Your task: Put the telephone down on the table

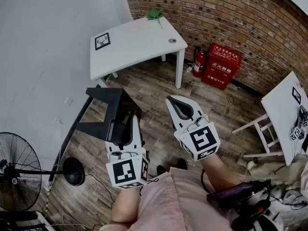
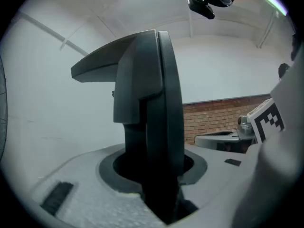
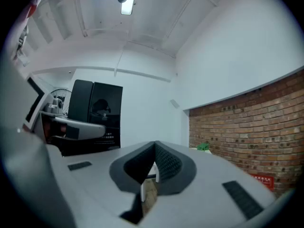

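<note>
Between jaws of left gripper (image 1: 127, 128): black telephone (image 1: 107, 110) clamped, well short of table (image 1: 139, 47); right gripper (image 1: 179, 106) closed, empty.

Black telephone (image 2: 152, 103) — angular, standing on edge — clamped in the left gripper (image 1: 130, 125), off the table (image 1: 139, 44).

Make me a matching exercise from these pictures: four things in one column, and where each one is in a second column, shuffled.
Things:
1. telephone
2. red box
3. fan
4. green thing

Places:
A. at the far edge of the white table
B. on the floor, lower left of the head view
C. between the jaws of the left hand-held gripper
D. against the brick wall

Pairs: 1-C, 2-D, 3-B, 4-A
</note>
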`<move>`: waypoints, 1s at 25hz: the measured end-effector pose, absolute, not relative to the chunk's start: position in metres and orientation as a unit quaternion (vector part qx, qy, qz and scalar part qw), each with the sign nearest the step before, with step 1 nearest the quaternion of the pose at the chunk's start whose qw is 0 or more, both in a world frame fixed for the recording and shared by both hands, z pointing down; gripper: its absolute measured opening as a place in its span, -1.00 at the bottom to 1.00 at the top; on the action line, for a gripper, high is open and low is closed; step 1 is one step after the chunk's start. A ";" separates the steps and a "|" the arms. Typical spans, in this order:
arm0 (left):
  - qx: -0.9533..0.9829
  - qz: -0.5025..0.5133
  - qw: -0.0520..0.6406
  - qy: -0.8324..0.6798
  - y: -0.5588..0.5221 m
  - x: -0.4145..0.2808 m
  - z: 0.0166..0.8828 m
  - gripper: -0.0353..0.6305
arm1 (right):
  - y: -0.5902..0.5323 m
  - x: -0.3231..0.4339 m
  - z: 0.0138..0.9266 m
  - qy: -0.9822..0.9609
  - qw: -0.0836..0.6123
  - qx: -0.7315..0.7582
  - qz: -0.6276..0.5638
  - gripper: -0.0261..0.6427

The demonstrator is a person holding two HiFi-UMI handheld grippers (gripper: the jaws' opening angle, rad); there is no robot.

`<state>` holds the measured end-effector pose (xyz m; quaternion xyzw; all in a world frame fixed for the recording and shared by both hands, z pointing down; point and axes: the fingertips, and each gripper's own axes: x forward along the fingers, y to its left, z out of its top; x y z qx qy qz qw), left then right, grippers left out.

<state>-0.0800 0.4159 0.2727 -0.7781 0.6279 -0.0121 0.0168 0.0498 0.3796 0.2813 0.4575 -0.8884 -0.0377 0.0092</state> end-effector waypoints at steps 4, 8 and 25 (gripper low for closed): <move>-0.779 -0.013 0.017 0.626 0.420 -0.077 0.273 -0.40 | 0.383 0.053 0.284 -0.887 0.013 0.461 -0.031 -0.91; -0.780 -0.014 0.011 0.626 0.421 -0.072 0.276 -0.40 | 0.385 0.056 0.283 -0.888 0.012 0.458 -0.033 -0.91; -0.900 -0.046 0.012 0.434 0.429 -0.024 0.268 -0.40 | 0.397 0.057 0.233 -0.956 -0.117 0.265 0.042 -0.21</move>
